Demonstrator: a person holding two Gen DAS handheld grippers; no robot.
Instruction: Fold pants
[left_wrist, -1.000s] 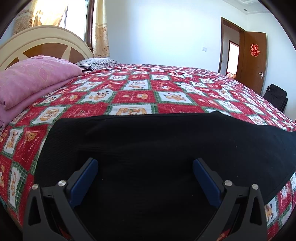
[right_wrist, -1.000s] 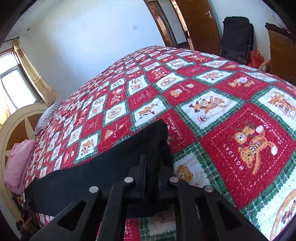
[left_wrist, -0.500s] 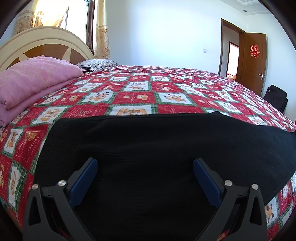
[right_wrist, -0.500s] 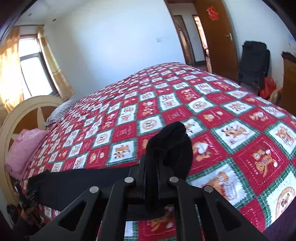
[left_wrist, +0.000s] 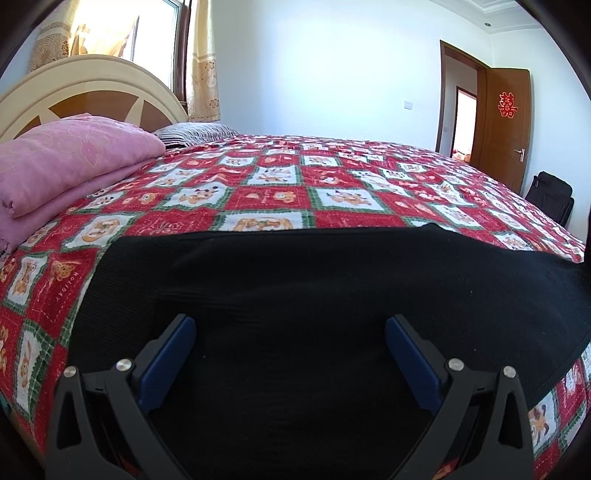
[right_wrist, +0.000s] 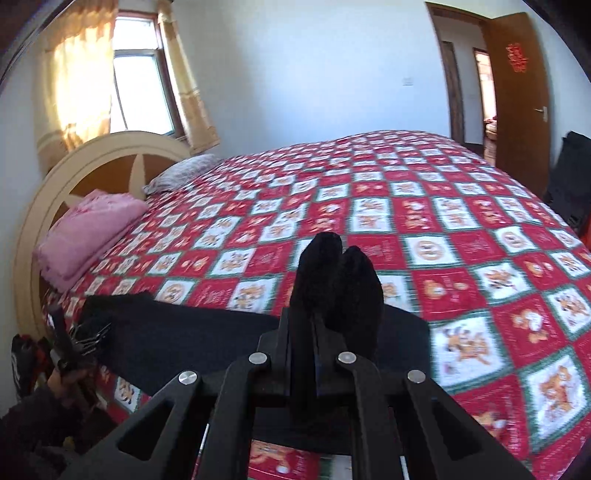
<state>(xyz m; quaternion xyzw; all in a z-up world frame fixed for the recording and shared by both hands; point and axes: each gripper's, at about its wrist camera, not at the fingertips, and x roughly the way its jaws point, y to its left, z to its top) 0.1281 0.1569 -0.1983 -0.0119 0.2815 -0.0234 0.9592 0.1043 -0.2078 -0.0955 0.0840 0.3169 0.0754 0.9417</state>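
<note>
Item: black pants (left_wrist: 314, 295), knit, one pair. Left wrist view: the garment is laid flat across the near edge of a red patchwork quilt (left_wrist: 280, 192), its far edge running straight from side to side; a folded pink blanket (left_wrist: 62, 158) and a cream headboard (left_wrist: 92, 88) are seen at the upper left, well apart from it. The left gripper (left_wrist: 290, 332) is held over the cloth with its blue-padded fingers (left_wrist: 166, 358) spread wide; nothing is clamped between them, and whether the cloth is touched cannot be told. Right wrist view: the right gripper (right_wrist: 314, 332) is closed tight on one end of the pants (right_wrist: 336, 280), which is bunched into two rounded lobes above the pinched fingers and is raised off the quilt (right_wrist: 461, 258); the rest of the garment trails flat toward the left, where the other tool (right_wrist: 70, 343) is glimpsed in a hand (right_wrist: 70, 380). Handling, as judged: light, soft, wholly limp, so sag and drape are to be expected wherever it is unsupported; the ribbed knit is judged grippy rather than slippery and not fragile. Hold is best taken at edges and corners, hem or waistband, with both layers pinched together so the fold lands square.
</note>
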